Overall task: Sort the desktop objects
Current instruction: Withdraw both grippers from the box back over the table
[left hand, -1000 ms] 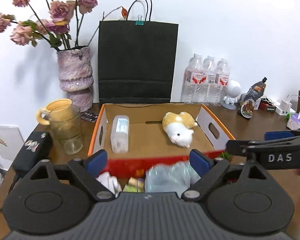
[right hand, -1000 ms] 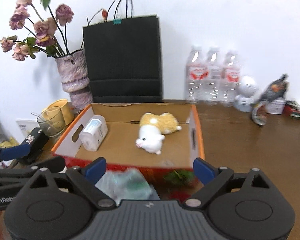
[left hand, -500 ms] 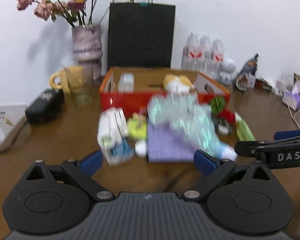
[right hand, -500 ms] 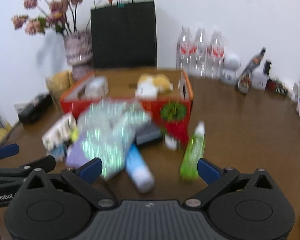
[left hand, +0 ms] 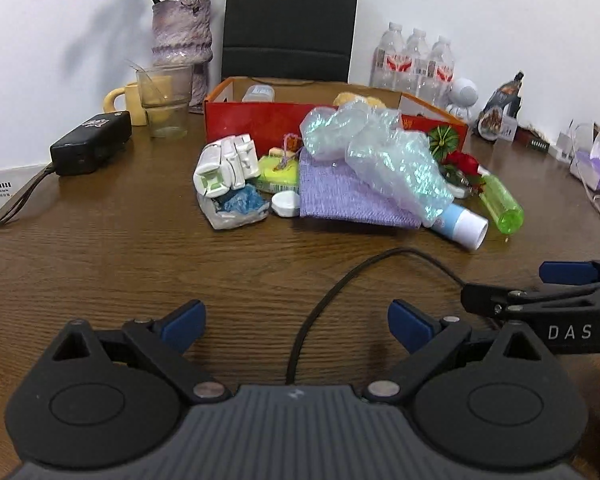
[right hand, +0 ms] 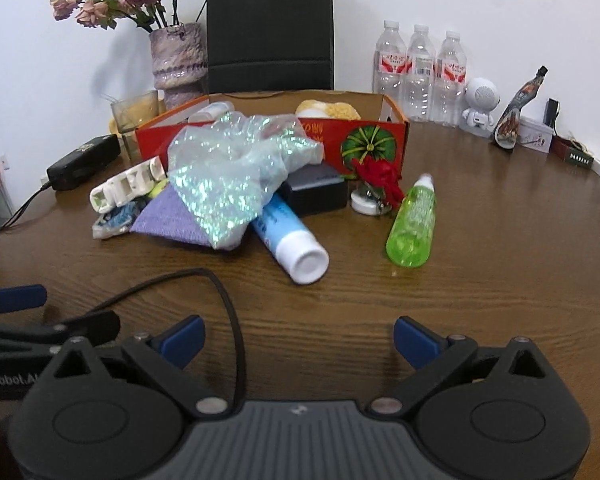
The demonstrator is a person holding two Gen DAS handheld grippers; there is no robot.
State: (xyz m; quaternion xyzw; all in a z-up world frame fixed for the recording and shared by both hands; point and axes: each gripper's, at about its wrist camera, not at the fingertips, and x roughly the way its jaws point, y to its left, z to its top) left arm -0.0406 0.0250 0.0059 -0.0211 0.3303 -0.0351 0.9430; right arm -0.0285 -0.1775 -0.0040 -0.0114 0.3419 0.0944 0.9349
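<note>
We are at the start of a pick: nothing is held, and both claws hang low over the bare front of the bench (left hand: pixel 100 264), short of the pile. The orange-red cardboard box (right hand: pixel 364 136) at the back already holds a white bottle and a plush toy, so we read it as the sorting bin. Next we pick one loose item and lift it into the box. The iridescent plastic wrap (right hand: pixel 228 168) covers the purple cloth (right hand: pixel 168 216) and half the blue tube (right hand: pixel 292 236), so it hampers clean grabs. The green bottle (right hand: pixel 412 220) lies apart, the easiest reach. A black cable (left hand: pixel 340 288) loops between us and the pile; snag risk. The left claw (left hand: pixel 296 320) is spread wide, empty, its jaws just opening. The right claw (right hand: pixel 298 338) is the same.
</note>
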